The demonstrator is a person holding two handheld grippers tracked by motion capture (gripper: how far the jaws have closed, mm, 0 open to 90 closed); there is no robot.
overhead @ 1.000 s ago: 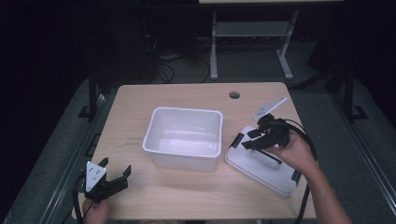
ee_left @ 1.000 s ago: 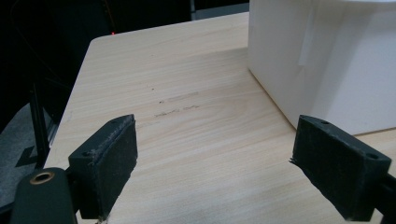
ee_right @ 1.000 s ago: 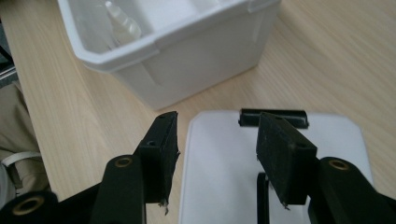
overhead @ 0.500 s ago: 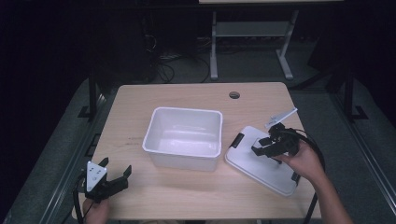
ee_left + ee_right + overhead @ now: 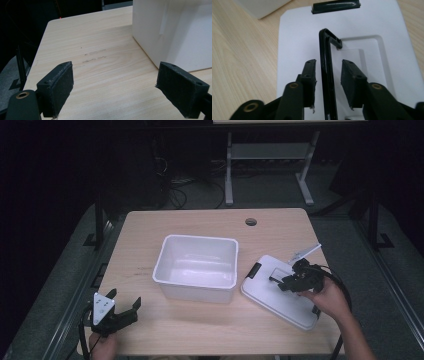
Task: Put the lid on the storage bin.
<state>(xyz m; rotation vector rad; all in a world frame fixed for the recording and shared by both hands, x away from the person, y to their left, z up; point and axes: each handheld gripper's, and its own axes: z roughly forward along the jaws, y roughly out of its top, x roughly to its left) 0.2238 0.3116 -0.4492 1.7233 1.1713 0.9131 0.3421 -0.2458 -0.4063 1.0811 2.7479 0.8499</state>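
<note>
Right gripper view has the lid's black handle (image 5: 327, 75) standing up between the pads of the right gripper (image 5: 328, 80), whose jaws have just been closing around it with narrow gaps left; since a second ago this gripper has dropped onto the one white lid (image 5: 280, 290), at the table's (image 5: 200, 340) right side. One white tub (image 5: 197, 267) sits mid-table, and the left gripper (image 5: 122, 312), one of two, gapes wide and empty.

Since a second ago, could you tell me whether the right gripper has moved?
Yes. The right gripper came down onto the white lid, nearer the tub, its jaws closing around the lid's black handle.
</note>
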